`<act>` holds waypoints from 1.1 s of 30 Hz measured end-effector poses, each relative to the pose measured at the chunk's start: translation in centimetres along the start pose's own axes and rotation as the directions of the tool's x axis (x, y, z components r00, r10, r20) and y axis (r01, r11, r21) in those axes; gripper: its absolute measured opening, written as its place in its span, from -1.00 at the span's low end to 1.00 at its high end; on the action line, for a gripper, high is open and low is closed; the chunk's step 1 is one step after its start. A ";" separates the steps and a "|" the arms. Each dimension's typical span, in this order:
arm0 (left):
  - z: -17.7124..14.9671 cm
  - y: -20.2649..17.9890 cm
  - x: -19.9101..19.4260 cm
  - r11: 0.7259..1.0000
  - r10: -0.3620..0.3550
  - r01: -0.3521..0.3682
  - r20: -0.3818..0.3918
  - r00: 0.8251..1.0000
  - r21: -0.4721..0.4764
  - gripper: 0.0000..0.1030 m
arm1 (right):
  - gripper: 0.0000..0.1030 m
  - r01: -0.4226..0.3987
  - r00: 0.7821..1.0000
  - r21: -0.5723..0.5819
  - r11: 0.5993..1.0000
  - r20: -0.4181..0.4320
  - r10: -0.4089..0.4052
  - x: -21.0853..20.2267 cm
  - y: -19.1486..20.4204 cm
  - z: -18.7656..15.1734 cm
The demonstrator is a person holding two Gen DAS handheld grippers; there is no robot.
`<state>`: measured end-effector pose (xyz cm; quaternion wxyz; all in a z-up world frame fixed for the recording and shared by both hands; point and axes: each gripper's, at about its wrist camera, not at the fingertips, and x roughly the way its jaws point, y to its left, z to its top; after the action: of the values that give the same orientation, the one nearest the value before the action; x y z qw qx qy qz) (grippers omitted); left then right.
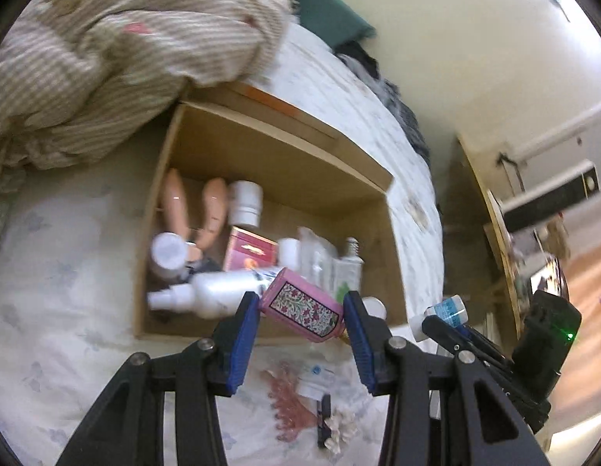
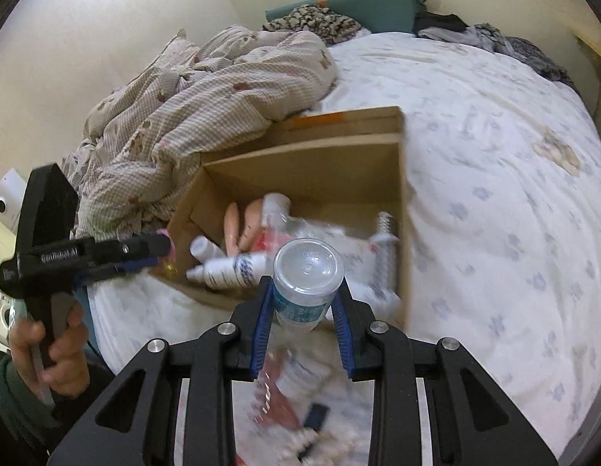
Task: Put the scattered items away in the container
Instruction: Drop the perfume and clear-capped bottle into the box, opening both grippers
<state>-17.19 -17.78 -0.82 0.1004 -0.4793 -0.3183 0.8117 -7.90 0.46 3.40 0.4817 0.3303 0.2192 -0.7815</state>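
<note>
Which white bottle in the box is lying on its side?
The large white spray bottle at the cardboard box's near wall; the white capped bottle stands upright.

"GenRobot.AI" in white on the left claw (image 2: 160, 246) body

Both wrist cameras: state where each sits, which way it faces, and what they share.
Left wrist: on the left gripper, looking forward and down into the cardboard box, with the pink patterned box between its fingers.
Right wrist: on the right gripper holding the clear bottle; the person's hand shows.
Shared: box, bed, each other's gripper.
</note>
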 end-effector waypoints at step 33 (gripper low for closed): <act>-3.7 -6.5 4.2 0.935 0.072 0.001 -0.192 0.979 0.356 0.10 | 0.20 -0.008 0.991 -0.011 1.000 -0.133 0.006 -0.8 -1.8 -5.1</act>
<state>-17.15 -9.16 -1.07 0.2019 -0.5388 -0.1464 0.8046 -7.71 5.11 0.55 0.4706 0.3797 0.2542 -0.7548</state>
